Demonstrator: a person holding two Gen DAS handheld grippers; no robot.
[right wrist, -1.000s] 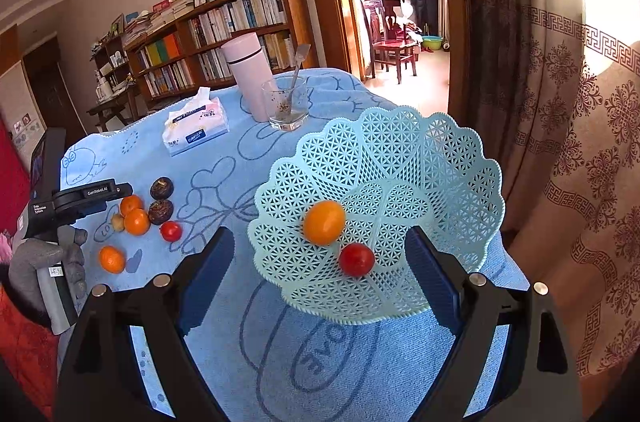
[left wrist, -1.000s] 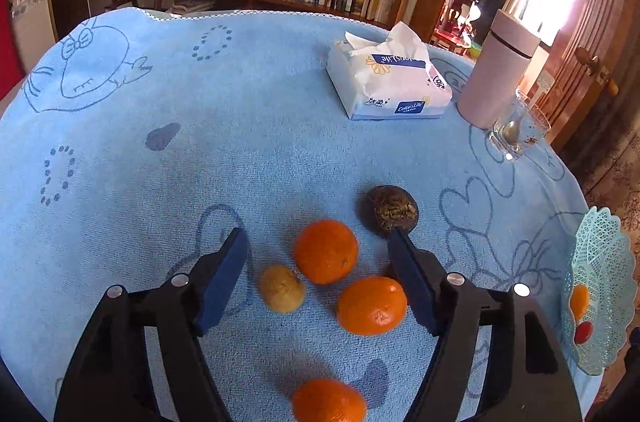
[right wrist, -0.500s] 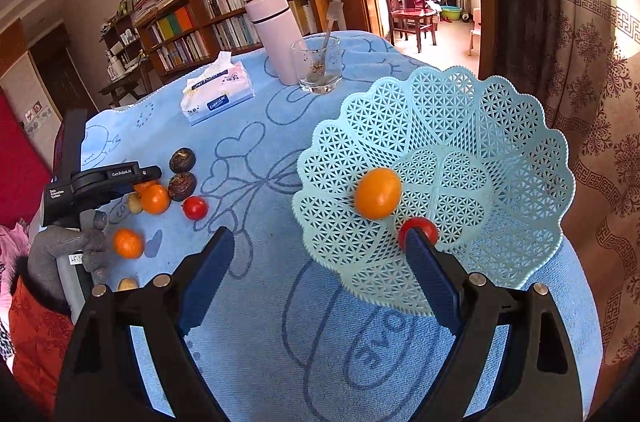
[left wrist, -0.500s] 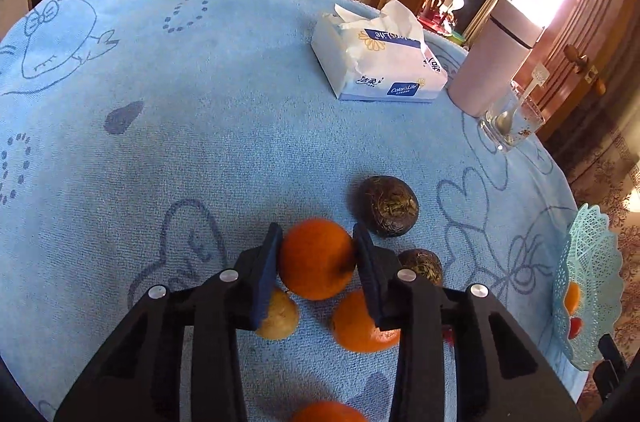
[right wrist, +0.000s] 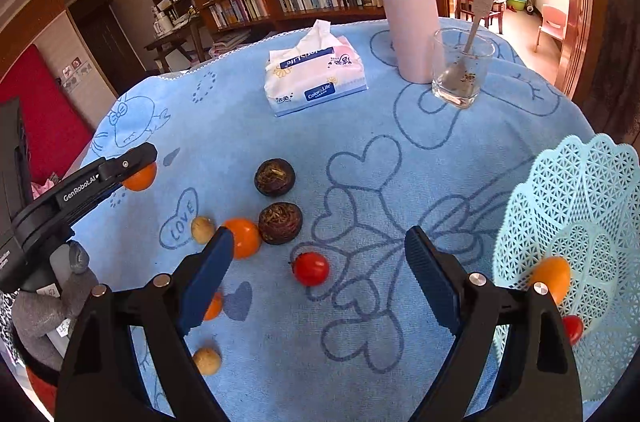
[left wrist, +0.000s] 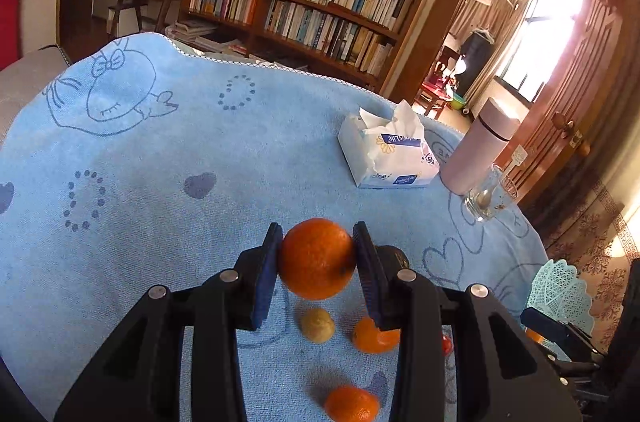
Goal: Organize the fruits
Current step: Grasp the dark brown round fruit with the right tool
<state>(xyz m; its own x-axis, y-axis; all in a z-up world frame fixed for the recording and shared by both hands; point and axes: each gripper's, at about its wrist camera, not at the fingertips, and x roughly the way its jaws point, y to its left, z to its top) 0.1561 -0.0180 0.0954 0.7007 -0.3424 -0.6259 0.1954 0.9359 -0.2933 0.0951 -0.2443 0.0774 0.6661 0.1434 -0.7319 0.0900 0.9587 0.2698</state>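
My left gripper is shut on an orange and holds it above the blue tablecloth; the right wrist view shows the same orange at the far left, under that gripper's finger. My right gripper stands open above a cherry tomato, which lies between its fingers but untouched. Around it lie another orange, two dark brown fruits and small tan fruits. The pale blue lattice basket at the right holds an orange fruit and a red tomato.
A tissue pack, a pink flask and a glass with a spoon stand at the far side of the table. A gloved hand holds the left gripper's handle. A bookshelf and a doorway lie beyond.
My left gripper closed on an orange and lifted it off the cloth. My right gripper swung left, away from the basket, to above the cherry tomato, staying open.
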